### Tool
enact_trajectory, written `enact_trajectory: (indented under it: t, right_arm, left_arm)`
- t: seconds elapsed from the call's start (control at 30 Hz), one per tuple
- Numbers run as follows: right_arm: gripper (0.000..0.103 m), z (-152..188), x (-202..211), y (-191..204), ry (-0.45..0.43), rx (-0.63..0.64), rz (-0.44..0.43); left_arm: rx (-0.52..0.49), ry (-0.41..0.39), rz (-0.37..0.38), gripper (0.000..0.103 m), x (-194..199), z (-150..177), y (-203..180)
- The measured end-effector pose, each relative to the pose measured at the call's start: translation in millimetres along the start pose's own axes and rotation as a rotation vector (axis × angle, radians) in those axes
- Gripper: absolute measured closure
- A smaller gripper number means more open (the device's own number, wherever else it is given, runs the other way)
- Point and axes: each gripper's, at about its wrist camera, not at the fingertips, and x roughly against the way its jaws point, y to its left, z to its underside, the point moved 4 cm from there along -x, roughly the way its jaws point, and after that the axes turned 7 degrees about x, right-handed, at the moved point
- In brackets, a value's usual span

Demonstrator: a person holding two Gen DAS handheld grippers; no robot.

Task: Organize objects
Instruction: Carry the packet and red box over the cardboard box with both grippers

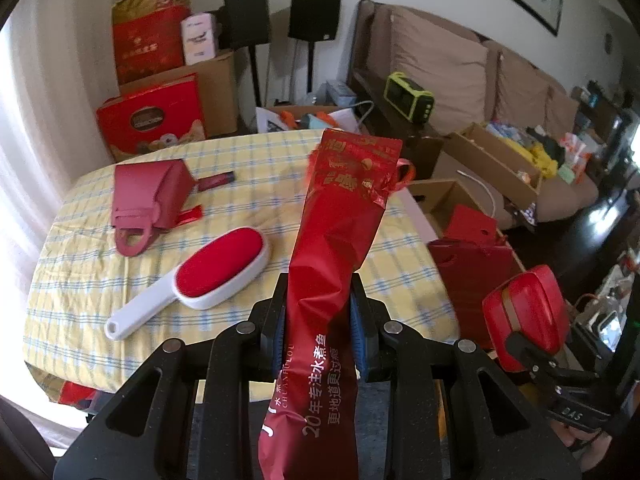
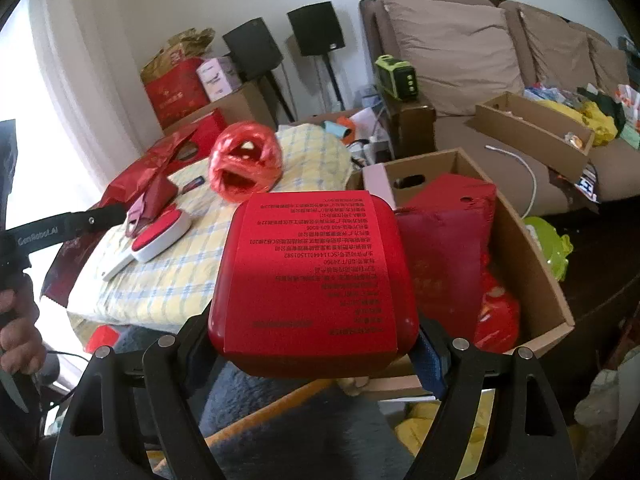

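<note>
Here the left gripper (image 1: 320,312) has its jaws drawn narrow, pinching a long red foil packet (image 1: 340,216) that runs up toward twelve o'clock over the yellow checked tablecloth (image 1: 80,288). At ten o'clock from those jaws lies a red lint brush (image 1: 208,276) with a white handle, and beyond it, toward eleven, a pink handbag (image 1: 150,196) on its side. The right gripper (image 2: 314,344) stands wide, clamped on a red rounded box (image 2: 312,280) with a printed label facing up. At two o'clock from it sits an open cardboard box (image 2: 532,264) holding red bags; at eleven, a ball of red ribbon (image 2: 244,168) rests on the cloth.
</note>
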Motion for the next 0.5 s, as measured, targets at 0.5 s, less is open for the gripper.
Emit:
enact_trajectory:
  t: [0.5]
  right_arm:
    - [0.021, -5, 16, -60, -0.027, -0.068, 0.097]
  left_arm:
    - [-0.013, 0.001, 0.076, 0.079, -7, -4, -47]
